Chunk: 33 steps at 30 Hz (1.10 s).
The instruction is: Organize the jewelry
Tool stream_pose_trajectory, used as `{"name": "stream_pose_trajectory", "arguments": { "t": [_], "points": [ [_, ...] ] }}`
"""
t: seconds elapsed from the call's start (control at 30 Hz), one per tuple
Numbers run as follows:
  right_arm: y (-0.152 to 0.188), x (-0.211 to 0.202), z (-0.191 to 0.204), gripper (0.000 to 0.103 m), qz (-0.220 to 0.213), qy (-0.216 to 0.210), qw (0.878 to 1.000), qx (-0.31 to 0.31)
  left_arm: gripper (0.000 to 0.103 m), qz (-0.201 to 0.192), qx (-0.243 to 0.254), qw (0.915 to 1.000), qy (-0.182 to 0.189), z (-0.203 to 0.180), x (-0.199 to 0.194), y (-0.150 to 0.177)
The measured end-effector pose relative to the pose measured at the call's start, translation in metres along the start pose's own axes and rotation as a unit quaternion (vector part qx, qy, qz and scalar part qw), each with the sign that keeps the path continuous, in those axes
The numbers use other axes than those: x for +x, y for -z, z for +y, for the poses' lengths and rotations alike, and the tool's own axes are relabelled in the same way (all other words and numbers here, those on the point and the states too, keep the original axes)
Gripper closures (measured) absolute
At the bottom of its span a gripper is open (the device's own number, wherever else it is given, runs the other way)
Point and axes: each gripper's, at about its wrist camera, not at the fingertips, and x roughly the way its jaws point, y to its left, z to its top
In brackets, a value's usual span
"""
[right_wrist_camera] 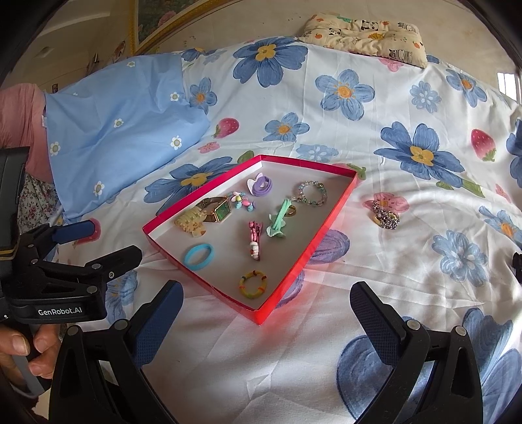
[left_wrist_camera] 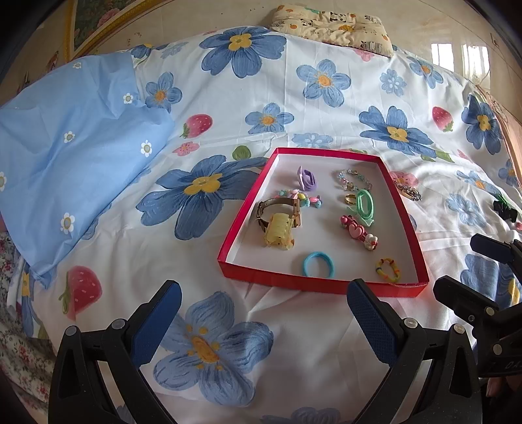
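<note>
A red shallow box [left_wrist_camera: 321, 283] [right_wrist_camera: 295, 261] lies on the flowered bedsheet. It holds a watch [left_wrist_camera: 277, 208] [right_wrist_camera: 217, 208], a yellow claw clip [left_wrist_camera: 279, 233], a blue hair tie [left_wrist_camera: 318, 264] [right_wrist_camera: 199, 256], a beaded ring [right_wrist_camera: 253, 283], a pink hair clip [right_wrist_camera: 254, 239], a green clip [left_wrist_camera: 363, 204], a purple clip [right_wrist_camera: 259, 186] and a bead bracelet [right_wrist_camera: 310, 194]. A sparkly chain with a ring [left_wrist_camera: 407, 192] [right_wrist_camera: 385, 215] lies on the sheet right of the box. My left gripper [left_wrist_camera: 264, 313] is open before the box. My right gripper [right_wrist_camera: 267, 316] is open at the box's near corner.
A light blue pillow [left_wrist_camera: 71, 153] lies at the left and a panda-print cushion [left_wrist_camera: 332, 26] at the far edge. A black and green hair piece [left_wrist_camera: 504, 207] lies at the far right. The sheet [right_wrist_camera: 407, 277] is wrinkled around the box.
</note>
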Motion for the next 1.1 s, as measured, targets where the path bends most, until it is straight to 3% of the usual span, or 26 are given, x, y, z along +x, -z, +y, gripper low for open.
{"name": "stream_pose_trajectory", "arguments": {
  "t": [1.1],
  "points": [
    [-0.0033, -0.0015, -0.0035, 0.0, 0.001, -0.002, 1.0, 0.007, 0.001, 0.001, 0.005, 1.0, 0.005, -0.0023, 0.0031, -0.0021]
  ]
}}
